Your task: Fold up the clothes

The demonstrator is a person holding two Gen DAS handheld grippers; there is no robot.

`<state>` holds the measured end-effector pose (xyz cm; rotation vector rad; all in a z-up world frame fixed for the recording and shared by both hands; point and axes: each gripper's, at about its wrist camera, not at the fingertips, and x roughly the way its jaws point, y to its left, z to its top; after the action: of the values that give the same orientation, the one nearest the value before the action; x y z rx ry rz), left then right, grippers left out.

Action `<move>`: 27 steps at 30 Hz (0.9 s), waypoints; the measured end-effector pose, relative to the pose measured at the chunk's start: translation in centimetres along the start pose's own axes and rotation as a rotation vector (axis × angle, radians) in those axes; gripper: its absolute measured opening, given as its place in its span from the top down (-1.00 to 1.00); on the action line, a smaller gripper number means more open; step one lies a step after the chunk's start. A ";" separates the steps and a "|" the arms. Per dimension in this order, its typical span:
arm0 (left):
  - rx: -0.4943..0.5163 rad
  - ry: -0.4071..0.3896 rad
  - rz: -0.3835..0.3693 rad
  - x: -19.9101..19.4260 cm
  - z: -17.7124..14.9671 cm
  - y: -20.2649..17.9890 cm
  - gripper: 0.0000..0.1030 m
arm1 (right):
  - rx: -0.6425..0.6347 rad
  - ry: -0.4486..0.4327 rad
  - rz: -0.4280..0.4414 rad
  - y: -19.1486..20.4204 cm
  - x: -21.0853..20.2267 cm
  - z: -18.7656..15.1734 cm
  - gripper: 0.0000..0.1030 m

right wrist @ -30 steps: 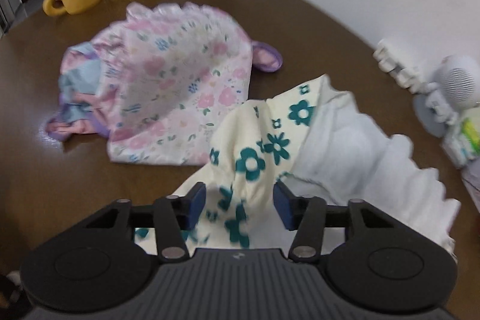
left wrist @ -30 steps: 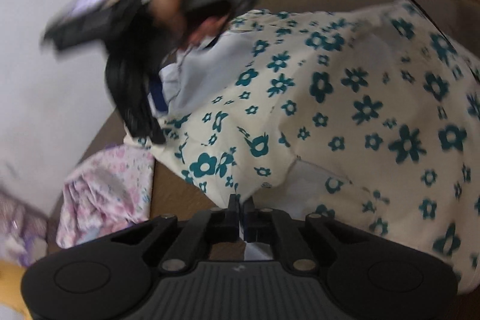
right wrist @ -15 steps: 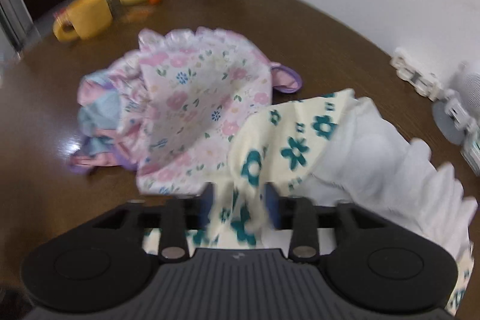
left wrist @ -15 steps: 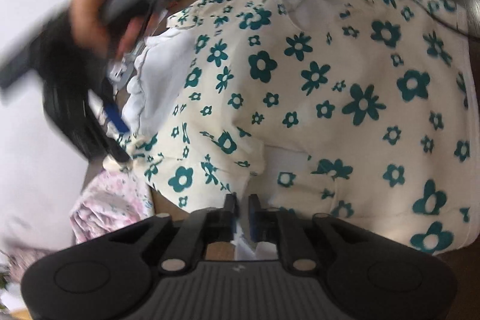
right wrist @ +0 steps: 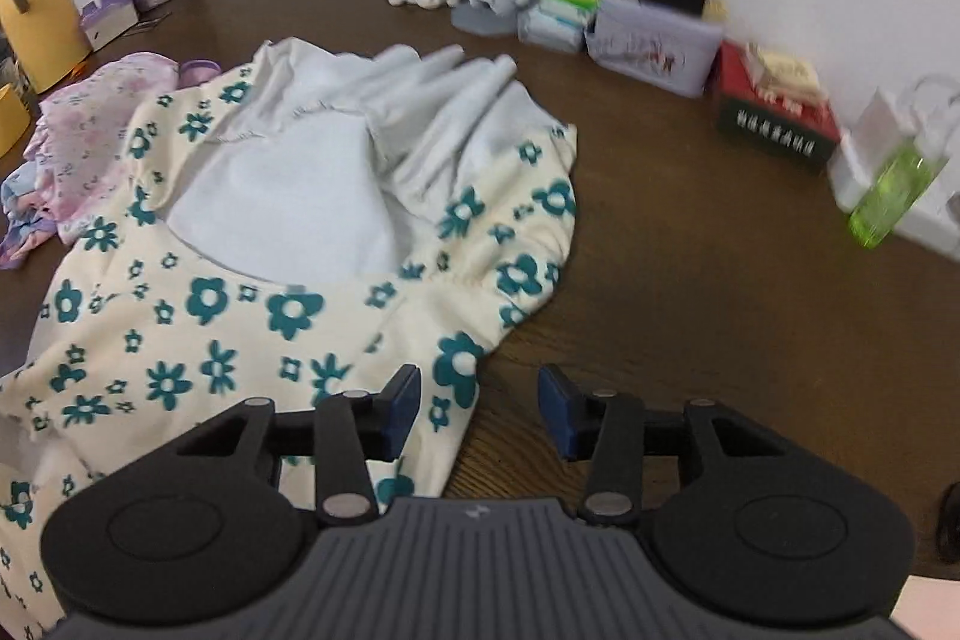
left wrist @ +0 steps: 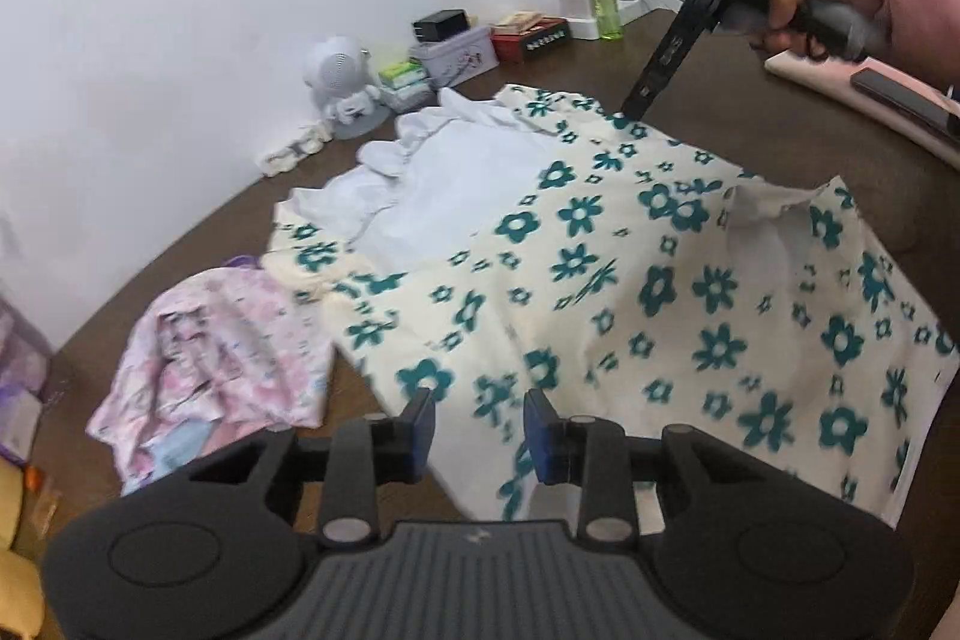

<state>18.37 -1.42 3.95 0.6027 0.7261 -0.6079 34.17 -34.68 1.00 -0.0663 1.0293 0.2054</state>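
Dark brown worktop point(left wrist: 750, 142), cream floral garment point(left wrist: 630, 292) spread flat across its centre, white lining up at 11 o'clock, pink floral garment point(left wrist: 222, 340) at 8 o'clock touching it, left hand-held gripper point(left wrist: 477, 427) jaws opening over cream hem, not pinching, right hand-held gripper point(right wrist: 477, 409) parted, nothing gripped.

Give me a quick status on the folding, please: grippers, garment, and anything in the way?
Left gripper opening, cloth loose between its jaws. Right gripper open, empty. Floral dress spread on table. Pink garment touching its edge.
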 end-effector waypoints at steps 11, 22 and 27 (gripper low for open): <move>0.152 0.256 -0.120 5.6 0.6 0.1 0.82 | -0.199 0.071 -0.021 1.9 2.7 1.4 0.92; 0.293 0.329 -0.135 6.0 1.3 -1.4 0.81 | -0.177 0.031 -0.008 1.7 2.0 1.6 0.78; 0.294 0.324 -0.102 5.5 2.0 -0.7 0.62 | -0.178 0.020 0.080 2.4 -1.5 -1.0 0.53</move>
<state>21.97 -4.89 0.87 0.9551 0.9835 -0.7272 32.13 -32.68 1.87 -0.1894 1.0324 0.3696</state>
